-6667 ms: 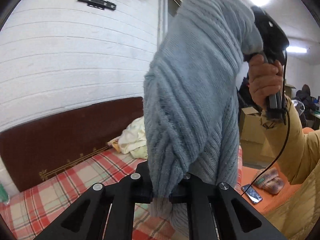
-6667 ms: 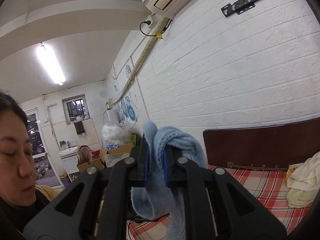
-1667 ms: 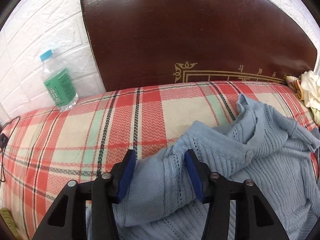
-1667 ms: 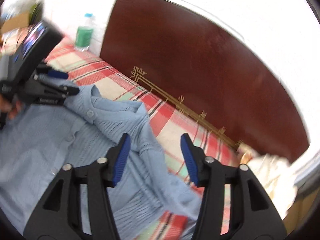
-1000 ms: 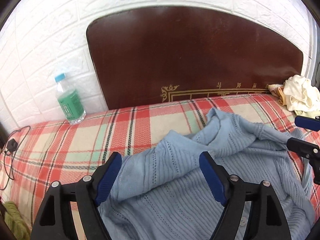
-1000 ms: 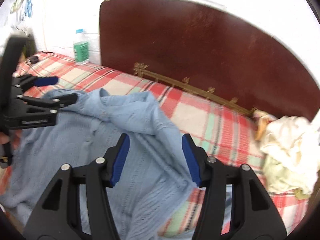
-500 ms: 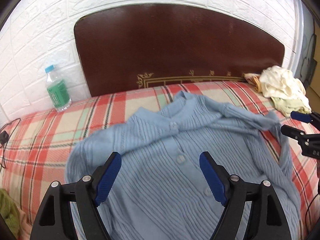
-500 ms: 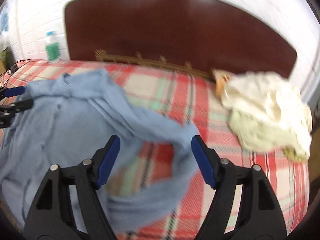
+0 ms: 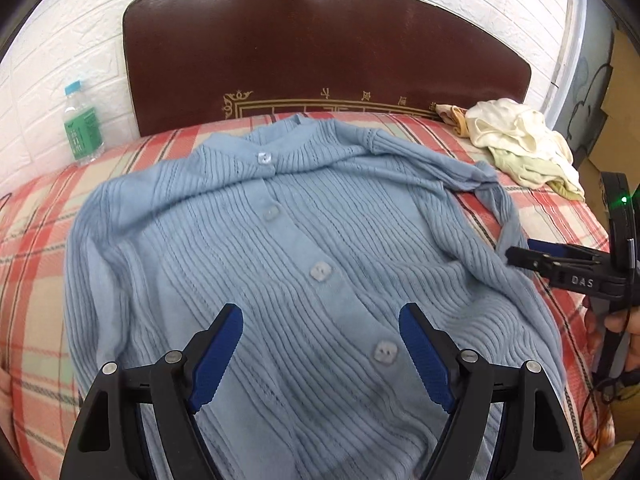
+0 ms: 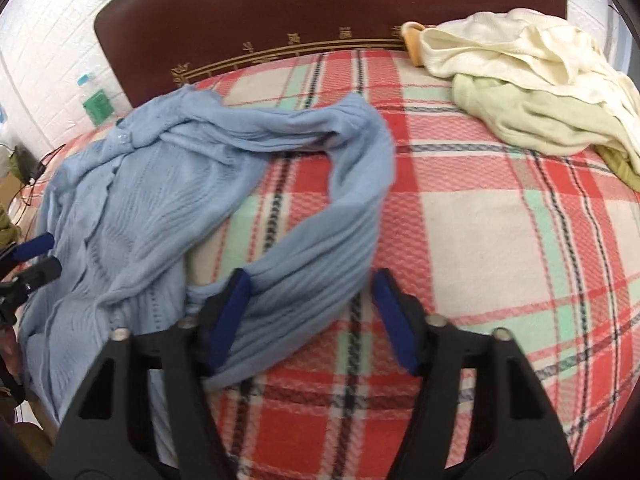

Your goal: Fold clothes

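Blue cardigan lay buttoned-up on the plaid bed; left claw hovered released above it; right claw gaped over the sleeve.

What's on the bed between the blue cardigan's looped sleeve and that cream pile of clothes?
Nothing but bare plaid blanket. The right wrist view shows the blue cardigan with its sleeve curling on the left, the cream pile of clothes at upper right, and checked cloth between them.
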The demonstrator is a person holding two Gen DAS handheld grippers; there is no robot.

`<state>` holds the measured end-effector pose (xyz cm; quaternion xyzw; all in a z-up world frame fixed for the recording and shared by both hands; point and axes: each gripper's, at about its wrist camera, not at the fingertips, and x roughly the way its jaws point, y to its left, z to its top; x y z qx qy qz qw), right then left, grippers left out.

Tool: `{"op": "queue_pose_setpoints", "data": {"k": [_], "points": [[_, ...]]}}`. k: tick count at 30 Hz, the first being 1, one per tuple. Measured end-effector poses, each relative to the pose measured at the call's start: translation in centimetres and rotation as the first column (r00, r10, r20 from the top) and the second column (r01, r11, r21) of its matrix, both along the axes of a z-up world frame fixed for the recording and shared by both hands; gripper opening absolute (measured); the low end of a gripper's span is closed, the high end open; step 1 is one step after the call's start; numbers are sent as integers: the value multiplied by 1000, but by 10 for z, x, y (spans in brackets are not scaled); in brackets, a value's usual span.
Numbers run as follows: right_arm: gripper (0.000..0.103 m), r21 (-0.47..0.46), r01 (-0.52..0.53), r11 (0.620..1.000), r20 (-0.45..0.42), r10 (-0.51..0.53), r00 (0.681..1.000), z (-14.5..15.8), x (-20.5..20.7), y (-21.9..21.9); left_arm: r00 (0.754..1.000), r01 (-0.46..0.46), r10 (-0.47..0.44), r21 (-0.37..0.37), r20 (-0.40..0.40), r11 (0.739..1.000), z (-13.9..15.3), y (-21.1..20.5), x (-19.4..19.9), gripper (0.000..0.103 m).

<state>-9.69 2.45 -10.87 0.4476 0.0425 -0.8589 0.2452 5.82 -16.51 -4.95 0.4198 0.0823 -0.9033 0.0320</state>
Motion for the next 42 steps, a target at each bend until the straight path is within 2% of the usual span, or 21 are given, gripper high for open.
{"op": "queue_pose_setpoints", "data": {"k": [1, 2, 3, 4, 7, 12, 14, 16, 19, 25, 26, 27, 28, 29, 33, 35, 36, 37, 39, 41, 42], "points": [[43, 5, -12, 1000, -7, 12, 1000, 0, 1, -3, 1000, -7, 7, 2, -3, 1000, 1, -1, 3, 82], [24, -3, -30, 1000, -4, 30, 1000, 0, 0, -3, 1000, -15, 15, 4, -6, 1000, 2, -1, 6, 82], [13, -7, -46, 999, -5, 46, 999, 2, 0, -4, 1000, -22, 22, 6, -10, 1000, 3, -2, 9, 82], [10, 5, -57, 998, -20, 57, 998, 6, -1, -3, 999, -29, 29, 8, -15, 1000, 6, -4, 11, 82], [9, 48, -86, 995, -70, 89, 994, 21, -2, 1, 998, -52, 52, 10, -35, 999, 13, -10, 20, 82], [9, 213, -34, 976, -218, 82, 973, 59, -10, 20, 996, -74, 74, -6, -51, 997, 22, -21, 32, 82], [9, 275, -2, 961, -262, 77, 962, 72, -18, 30, 995, -84, 83, -15, -61, 996, 25, -27, 39, 82], [9, 367, 39, 929, -304, 80, 949, 80, -25, 39, 992, -113, 111, -23, -67, 993, 27, -37, 46, 82], [10, 448, 81, 891, -318, 74, 945, 79, -41, 49, 983, -176, 173, -30, -68, 984, 28, -58, 58, 82], [12, 592, 84, 802, -257, 88, 962, 38, -65, 53, 955, -297, 296, -29, -32, 954, 19, -104, 85, 82], [19, 596, 78, 800, -244, 88, 966, 34, -65, 53, 953, -302, 302, -32, -16, 953, 15, -109, 87, 82], [30, 590, 76, 804, -214, 65, 975, 32, -67, 55, 953, -303, 303, -38, -1, 952, 11, -112, 88, 82], [51, 579, 79, 812, -193, 43, 980, 31, -68, 57, 954, -298, 298, -42, 12, 954, 7, -114, 89, 82], [55, 546, 93, 833, -200, 21, 980, 37, -62, 62, 956, -291, 292, -45, 23, 956, 4, -115, 89, 82], [55, 385, 98, 918, -242, -2, 970, 75, -32, 65, 963, -262, 261, 0, 72, 965, -16, -116, 86, 82], [57, 291, 2, 957, -231, 68, 971, 90, -4, 56, 963, -255, 252, 29, 93, 966, -27, -114, 85, 82], [58, 253, -71, 965, -218, 129, 967, 93, 12, 48, 964, -252, 248, 31, 97, 967, -30, -112, 85, 82], [60, 220, -143, 965, -209, 190, 959, 96, 28, 39, 965, -247, 242, 33, 101, 969, -33, -110, 85, 82], [61, 184, -279, 942, -198, 314, 929, 94, 61, 18, 967, -240, 236, 28, 93, 970, -34, -107, 87, 82], [61, 168, -419, 892, -178, 446, 877, 85, 95, -9, 969, -232, 229, 32, 90, 972, -34, -104, 87, 82], [61, 170, -488, 856, -168, 513, 842, 80, 112, -26, 970, -228, 225, 34, 88, 973, -34, -103, 88, 82]]}}
